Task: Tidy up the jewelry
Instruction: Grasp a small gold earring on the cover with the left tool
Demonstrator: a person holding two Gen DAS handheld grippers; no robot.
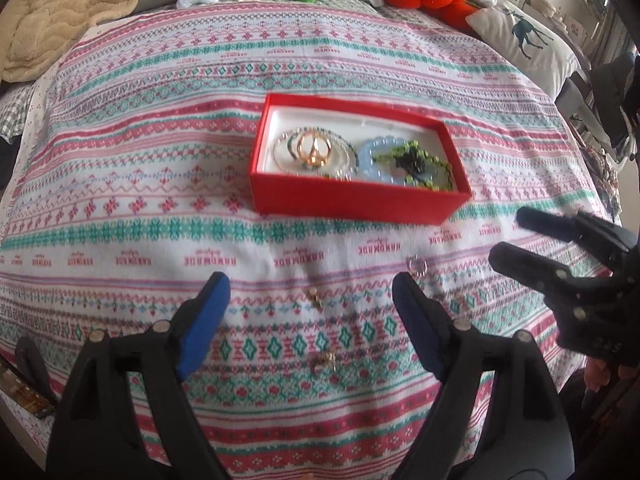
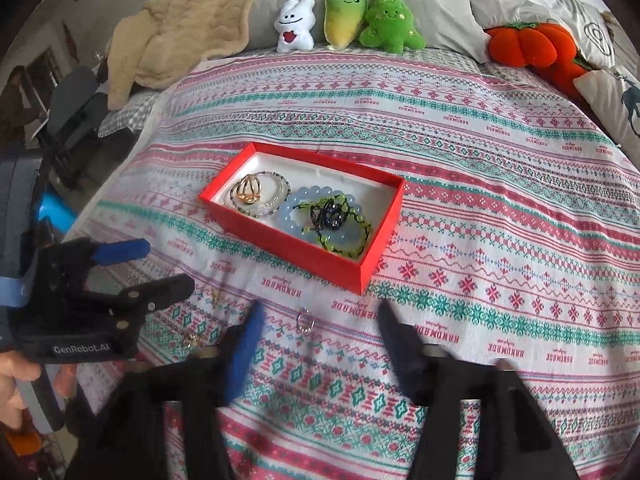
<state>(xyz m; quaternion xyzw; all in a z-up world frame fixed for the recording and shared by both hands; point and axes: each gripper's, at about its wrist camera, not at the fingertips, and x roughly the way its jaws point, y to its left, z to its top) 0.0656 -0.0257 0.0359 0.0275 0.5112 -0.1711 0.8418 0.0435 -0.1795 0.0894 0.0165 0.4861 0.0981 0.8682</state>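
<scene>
Red box (image 1: 352, 200); pale-blue bracelet (image 1: 370, 160); pink-and-teal banded bedspread (image 1: 160, 168); blue-padded black tongs (image 1: 310, 296).

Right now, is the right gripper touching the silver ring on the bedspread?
Apart. The right wrist view shows the silver ring lying on the bedspread between the open right gripper fingers, cloth visible either side.

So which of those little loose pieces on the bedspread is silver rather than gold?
The small silver ring, lying nearest the red box. The two other loose pieces, left of it in the right camera's view, are gold.
</scene>
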